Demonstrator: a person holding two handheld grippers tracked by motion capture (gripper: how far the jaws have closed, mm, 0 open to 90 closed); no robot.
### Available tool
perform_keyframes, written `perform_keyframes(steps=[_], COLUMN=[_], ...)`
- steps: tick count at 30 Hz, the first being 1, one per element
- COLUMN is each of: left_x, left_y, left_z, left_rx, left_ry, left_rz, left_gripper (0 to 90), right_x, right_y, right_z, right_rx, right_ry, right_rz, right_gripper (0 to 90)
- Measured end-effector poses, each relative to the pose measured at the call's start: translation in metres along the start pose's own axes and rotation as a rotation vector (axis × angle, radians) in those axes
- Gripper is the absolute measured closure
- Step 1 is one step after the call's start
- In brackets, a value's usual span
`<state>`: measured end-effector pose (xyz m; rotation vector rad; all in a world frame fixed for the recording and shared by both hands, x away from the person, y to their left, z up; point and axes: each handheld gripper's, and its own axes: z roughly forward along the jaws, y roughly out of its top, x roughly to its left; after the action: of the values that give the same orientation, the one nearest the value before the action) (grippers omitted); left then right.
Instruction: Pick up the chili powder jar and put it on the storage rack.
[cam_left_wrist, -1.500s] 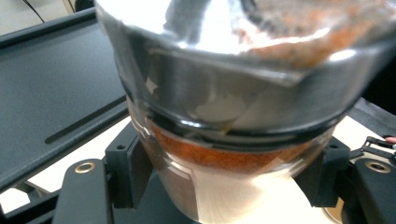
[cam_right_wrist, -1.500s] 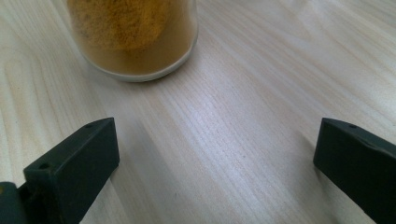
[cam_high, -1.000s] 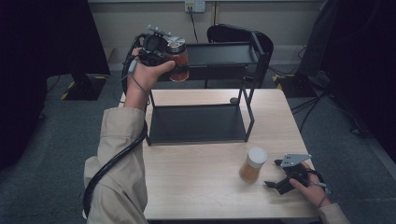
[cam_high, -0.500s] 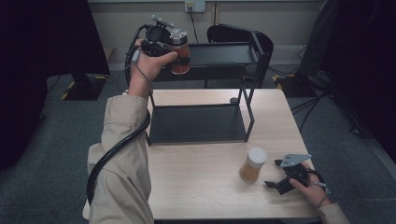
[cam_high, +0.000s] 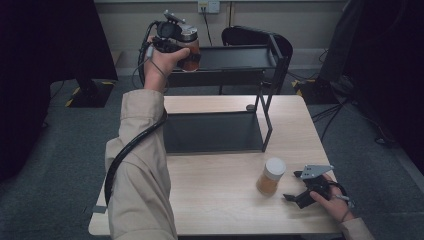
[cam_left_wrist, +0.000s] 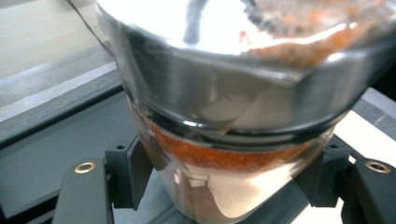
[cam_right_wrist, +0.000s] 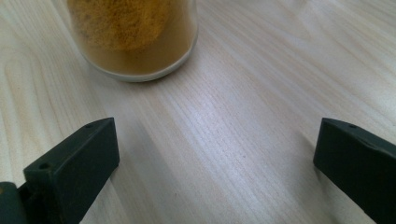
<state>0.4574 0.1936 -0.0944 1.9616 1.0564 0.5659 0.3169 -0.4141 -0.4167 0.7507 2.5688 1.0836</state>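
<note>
- The spice jar (cam_high: 190, 47), glass with a silver lid and reddish powder inside, hangs in the air at the left end of the rack's upper shelf (cam_high: 235, 57); in the left gripper view the jar (cam_left_wrist: 233, 140) is tilted, lid toward the camera, with the dark shelf surface behind it
- The left claw (cam_high: 187, 52) is clenched on that jar, its black pads pressing the glass on both sides just under the lid; the person's left hand (cam_high: 162, 60) holds it up, arm in a beige sleeve (cam_high: 142, 165) stretched out past the far edge of the counter
- The black metal rack (cam_high: 265, 100) stands at the back of the wooden counter (cam_high: 220, 200); its lower shelf (cam_high: 212, 132) sits on the wood
- A second jar (cam_high: 271, 176), white lid and yellow-brown powder, stands upright on the counter in front of the rack, toward the right; its base shows in the right gripper view (cam_right_wrist: 135, 42)
- The right claw (cam_high: 300, 187) rests low on the counter just right of that second jar, released, its jaws spread wide with bare wood between them and apart from the glass; the right hand (cam_high: 335, 200) grips it from behind
</note>
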Motion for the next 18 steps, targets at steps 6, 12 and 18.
perform_keyframes(steps=[6, 12, 18], left_x=[-0.001, -0.001, -0.003], left_y=[0.007, 0.010, 0.008], left_z=[0.007, 0.017, 0.025], left_rx=[-0.010, -0.005, -0.007], left_ry=[0.024, 0.036, 0.057], left_rz=[-0.007, -0.018, -0.029], left_gripper=[30.4, 30.4, 30.4], right_x=[0.000, 0.000, 0.000], right_y=[0.000, 0.000, 0.000], right_z=[0.000, 0.000, 0.000], right_rx=[0.000, 0.000, 0.000], right_ry=[0.000, 0.000, 0.000], right_rz=[0.000, 0.000, 0.000], right_gripper=[0.0, 0.0, 0.0])
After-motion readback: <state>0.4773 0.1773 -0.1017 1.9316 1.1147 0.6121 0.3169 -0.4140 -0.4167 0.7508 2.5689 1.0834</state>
